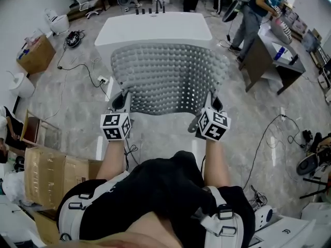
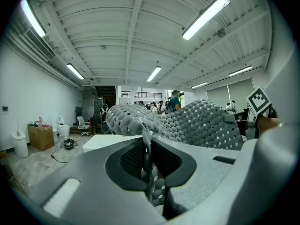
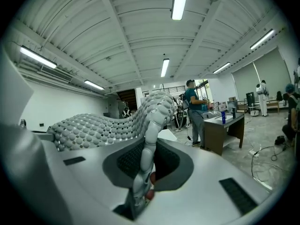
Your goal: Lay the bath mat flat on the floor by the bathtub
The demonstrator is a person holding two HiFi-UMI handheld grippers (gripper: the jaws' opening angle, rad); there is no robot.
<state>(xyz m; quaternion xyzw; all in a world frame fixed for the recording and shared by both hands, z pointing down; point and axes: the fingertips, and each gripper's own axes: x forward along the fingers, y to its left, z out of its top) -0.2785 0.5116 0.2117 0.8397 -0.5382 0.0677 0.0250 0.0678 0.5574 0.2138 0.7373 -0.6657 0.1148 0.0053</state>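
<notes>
While our left gripper and right gripper pinch its corners farthest from the bathtub, the bath mat droops, seemingly soft and light.

The mat looks like soft grey rubber or plastic, matt, its whole face studded with rounded bumps and pierced by small holes. The tub is smooth, glossy white. The floor has a polished, marbled grey sheen (stone or tile, hard to say which). The left gripper and right gripper are smooth matt grey plastic, with dark cross-hatched pads. The box is plain brown cardboard. The desk looks like dark matt wood. The ceiling is ribbed, white-painted sheet.
</notes>
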